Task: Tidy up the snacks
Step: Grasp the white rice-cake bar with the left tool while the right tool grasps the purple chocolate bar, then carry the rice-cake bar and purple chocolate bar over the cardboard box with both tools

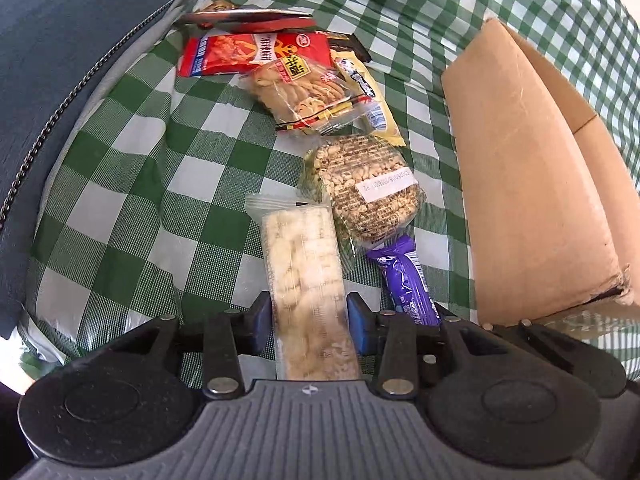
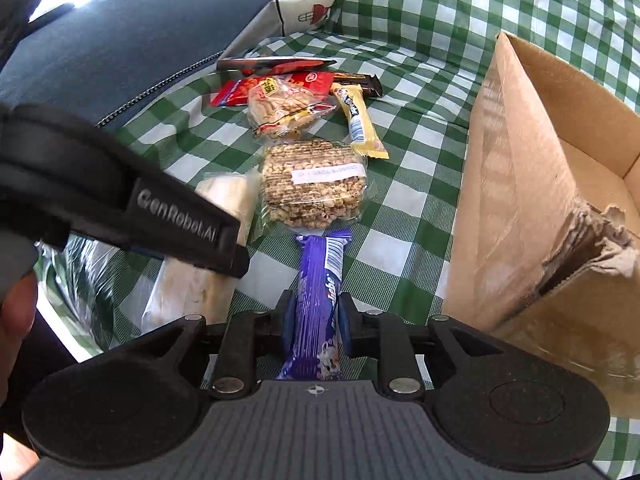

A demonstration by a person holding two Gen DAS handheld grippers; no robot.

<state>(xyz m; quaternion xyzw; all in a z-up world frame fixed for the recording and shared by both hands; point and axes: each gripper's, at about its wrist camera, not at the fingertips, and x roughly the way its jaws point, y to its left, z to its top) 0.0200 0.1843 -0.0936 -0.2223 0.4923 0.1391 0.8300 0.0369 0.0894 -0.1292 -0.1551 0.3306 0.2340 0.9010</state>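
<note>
Early stage: left hand-held gripper (image 1: 308,322) clamps the pale rice bar (image 1: 306,276), right hand-held gripper (image 2: 313,326) clamps the purple bar (image 2: 318,292) (five or so snacks remain on the tabletop (image 1: 132,208)), and the cardboard box (image 2: 560,184) shows no snacks inside.

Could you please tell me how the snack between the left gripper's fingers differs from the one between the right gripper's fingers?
The pale puffed rice bar sits in a clear wrapper, its contents visible; the purple chocolate bar has an opaque printed wrapper. The rice bar is wider and flatter, so the left gripper stands wider than the right gripper. Both are long bars pointing away from the cameras, each clamped near one end.
</note>
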